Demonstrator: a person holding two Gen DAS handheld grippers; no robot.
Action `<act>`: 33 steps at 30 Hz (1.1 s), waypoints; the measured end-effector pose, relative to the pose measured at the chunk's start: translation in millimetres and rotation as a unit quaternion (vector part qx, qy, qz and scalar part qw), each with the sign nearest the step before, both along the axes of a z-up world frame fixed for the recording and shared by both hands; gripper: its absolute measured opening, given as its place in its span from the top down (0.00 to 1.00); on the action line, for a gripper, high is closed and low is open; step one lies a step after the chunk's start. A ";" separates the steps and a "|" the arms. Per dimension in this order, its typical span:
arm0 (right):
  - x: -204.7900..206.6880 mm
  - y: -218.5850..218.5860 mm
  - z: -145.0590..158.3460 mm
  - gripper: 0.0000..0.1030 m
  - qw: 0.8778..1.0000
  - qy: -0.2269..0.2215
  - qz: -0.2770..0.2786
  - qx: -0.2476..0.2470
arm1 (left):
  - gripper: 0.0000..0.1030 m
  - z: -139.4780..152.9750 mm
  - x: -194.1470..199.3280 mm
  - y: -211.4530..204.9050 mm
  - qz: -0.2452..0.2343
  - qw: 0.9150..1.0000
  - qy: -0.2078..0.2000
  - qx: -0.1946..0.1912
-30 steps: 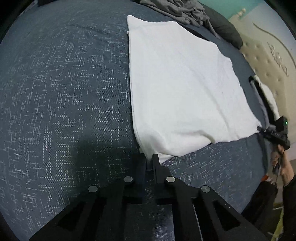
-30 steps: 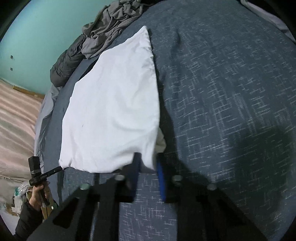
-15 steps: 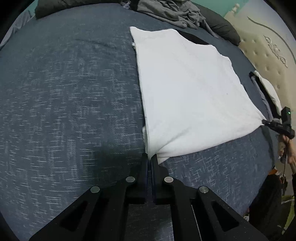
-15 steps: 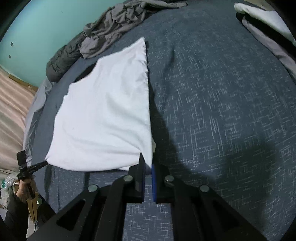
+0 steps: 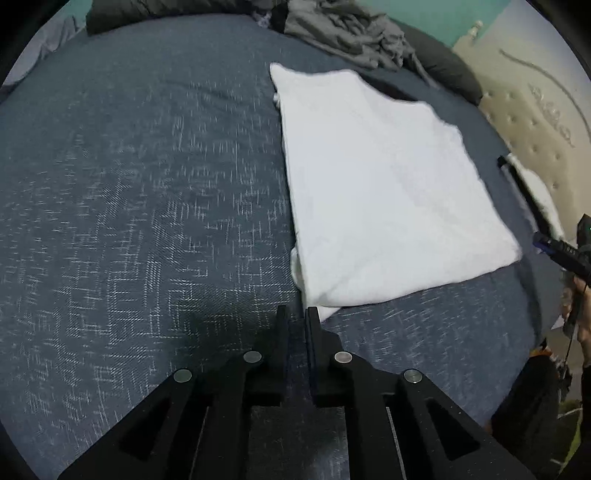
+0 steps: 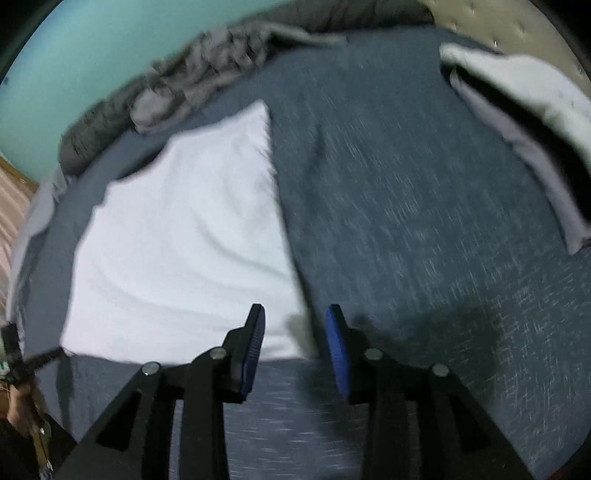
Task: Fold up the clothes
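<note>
A white folded garment (image 5: pixel 388 192) lies flat on the dark blue bedspread (image 5: pixel 147 184). My left gripper (image 5: pixel 295 317) hovers just off its near left corner. Its jaws are opening, a narrow gap shows, and nothing is between them. In the right wrist view the same garment (image 6: pixel 184 240) lies to the left. My right gripper (image 6: pixel 295 314) is above its near right corner with jaws opening wide; the blue pads (image 6: pixel 338 347) touch nothing. Each gripper shows small at the other view's edge: the right gripper (image 5: pixel 541 242), the left gripper (image 6: pixel 44 357).
A heap of grey clothes (image 5: pixel 343 33) and a dark pillow (image 5: pixel 443 70) lie at the far end of the bed. A beige tufted headboard (image 5: pixel 535 122) stands to one side, with white and grey bedding (image 6: pixel 517 85) along it. A teal wall (image 6: pixel 110 44) is behind.
Both grippers were shut on the garment's near corners; now they have let go and lifted away. The right jaws have spread wide, the left only a little. The garment stays flat.
</note>
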State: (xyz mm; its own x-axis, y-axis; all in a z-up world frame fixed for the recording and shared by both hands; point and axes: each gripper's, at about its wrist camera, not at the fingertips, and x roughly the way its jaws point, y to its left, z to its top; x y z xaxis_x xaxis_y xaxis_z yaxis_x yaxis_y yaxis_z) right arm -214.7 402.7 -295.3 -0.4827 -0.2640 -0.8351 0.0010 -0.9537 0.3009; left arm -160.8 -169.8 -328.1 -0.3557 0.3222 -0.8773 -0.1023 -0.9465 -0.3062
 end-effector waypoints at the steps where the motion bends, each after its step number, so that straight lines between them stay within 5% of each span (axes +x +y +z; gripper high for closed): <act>1: 1.6 -10.7 7.1 0.66 1.000 0.011 0.010 -0.010 | 0.86 3.9 3.4 -3.9 0.004 1.000 0.005 0.003; 7: -4.5 -116.2 -0.4 0.66 0.991 -0.004 0.109 -0.078 | 0.77 23.2 4.3 -1.3 0.035 0.998 0.040 0.014; 13: -10.8 -205.3 -42.6 0.66 0.986 -0.033 0.145 -0.074 | 0.75 29.9 15.6 -6.9 0.073 0.994 0.061 0.046; 15: -10.2 -220.1 -58.1 0.76 0.986 -0.046 0.145 -0.066 | 0.74 27.7 13.7 -4.3 0.078 0.994 0.062 0.054; 21: 16.1 -230.2 -84.7 0.91 0.987 -0.064 0.142 -0.028 | 0.72 20.9 20.5 -1.0 0.087 0.992 0.055 0.069; 33: 19.0 -220.3 -67.3 0.93 0.992 -0.039 0.104 -0.054 | 0.59 19.2 12.4 7.6 0.105 0.988 0.038 0.106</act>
